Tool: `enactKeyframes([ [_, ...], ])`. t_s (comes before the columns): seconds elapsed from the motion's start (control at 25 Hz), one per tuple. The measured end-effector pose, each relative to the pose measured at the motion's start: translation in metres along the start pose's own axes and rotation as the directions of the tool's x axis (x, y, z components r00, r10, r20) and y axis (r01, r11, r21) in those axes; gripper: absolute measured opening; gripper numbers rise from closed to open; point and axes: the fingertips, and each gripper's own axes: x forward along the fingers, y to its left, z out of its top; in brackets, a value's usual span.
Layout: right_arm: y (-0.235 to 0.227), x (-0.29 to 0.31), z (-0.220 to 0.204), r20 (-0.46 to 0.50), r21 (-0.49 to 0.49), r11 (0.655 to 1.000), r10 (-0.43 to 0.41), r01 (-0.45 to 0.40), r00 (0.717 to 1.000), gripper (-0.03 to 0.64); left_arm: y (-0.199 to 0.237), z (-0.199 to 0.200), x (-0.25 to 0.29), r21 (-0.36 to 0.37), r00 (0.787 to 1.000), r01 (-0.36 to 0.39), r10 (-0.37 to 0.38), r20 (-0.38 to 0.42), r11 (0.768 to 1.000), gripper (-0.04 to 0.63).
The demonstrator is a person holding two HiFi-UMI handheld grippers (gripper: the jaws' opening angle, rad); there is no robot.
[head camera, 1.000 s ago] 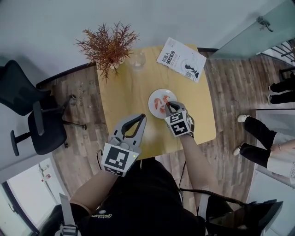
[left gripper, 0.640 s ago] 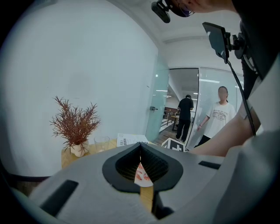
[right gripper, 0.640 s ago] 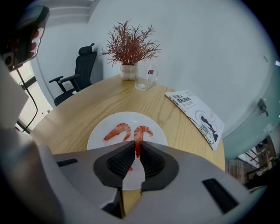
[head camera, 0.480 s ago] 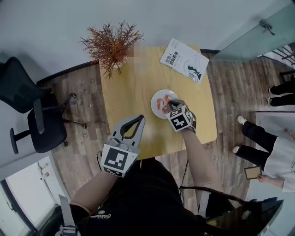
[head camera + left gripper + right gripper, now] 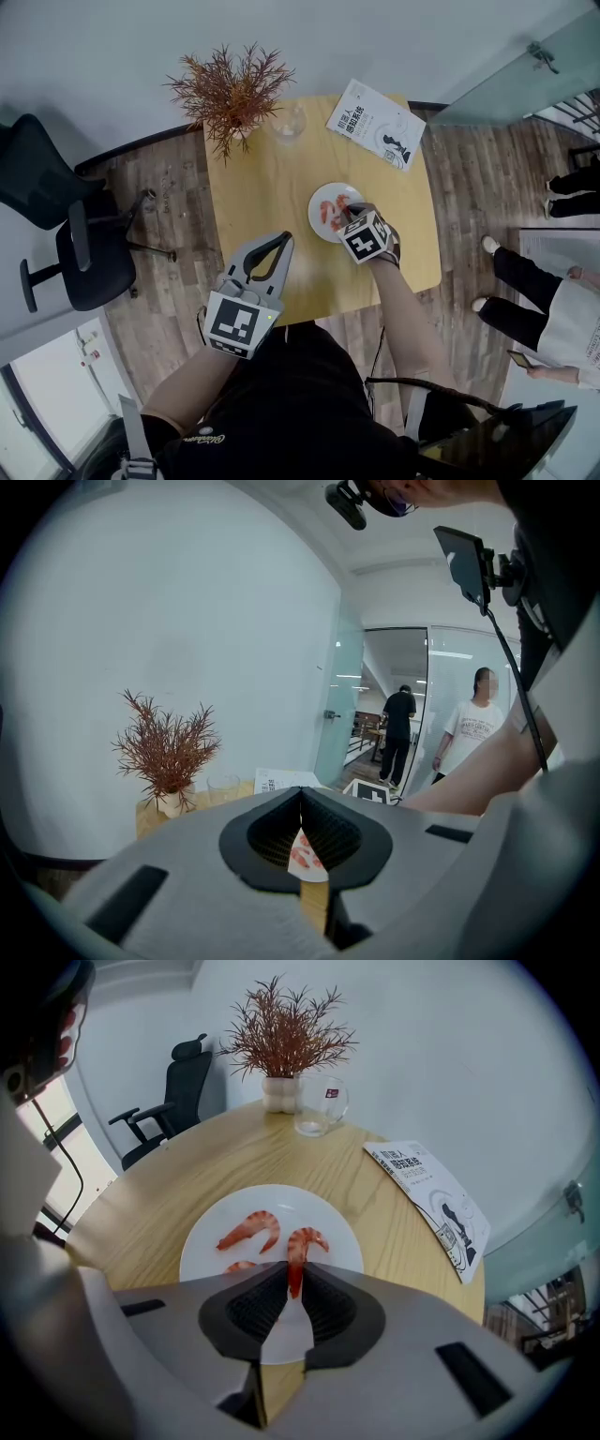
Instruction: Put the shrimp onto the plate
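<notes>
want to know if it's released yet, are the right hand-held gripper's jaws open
No, the right hand-held gripper is shut on a shrimp over the plate.

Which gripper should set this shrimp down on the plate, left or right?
Right. The right gripper is shut on the shrimp directly over the plate, so it likely only needs to lower and open. The left gripper is shut, empty, and well short of the plate.
</notes>
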Motion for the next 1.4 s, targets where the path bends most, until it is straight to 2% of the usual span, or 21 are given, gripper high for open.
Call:
enactKeyframes([
  [0.52,-0.002,0.001,0.000,-0.004,0.033,0.999,0.012,-0.012,1.000,0.064,0.008,0.000,-0.001,0.001,1.000,-0.020,0.020,-0.002,1.000,0.005],
  [1.0,-0.004,-0.011,0.007,0.045,0.053,0.999,-0.015,0.012,0.999,0.063,0.002,0.002,0.002,0.007,1.000,-0.005,0.005,0.004,1.000,0.005],
  [1.12,-0.002,-0.019,0.009,0.071,0.071,0.997,-0.020,0.015,0.997,0.059,-0.001,0.004,0.001,0.010,1.000,0.001,-0.001,0.006,1.000,0.005],
  [1.2,-0.001,-0.028,0.014,0.099,0.089,0.996,-0.025,0.016,0.995,0.032,-0.004,0.006,0.000,0.013,1.000,0.007,-0.007,0.009,1.000,0.005],
  [1.4,-0.001,-0.055,0.029,0.192,0.118,0.992,-0.054,0.031,0.980,0.008,-0.012,0.013,0.003,0.026,0.999,0.024,-0.025,0.024,0.999,0.005],
])
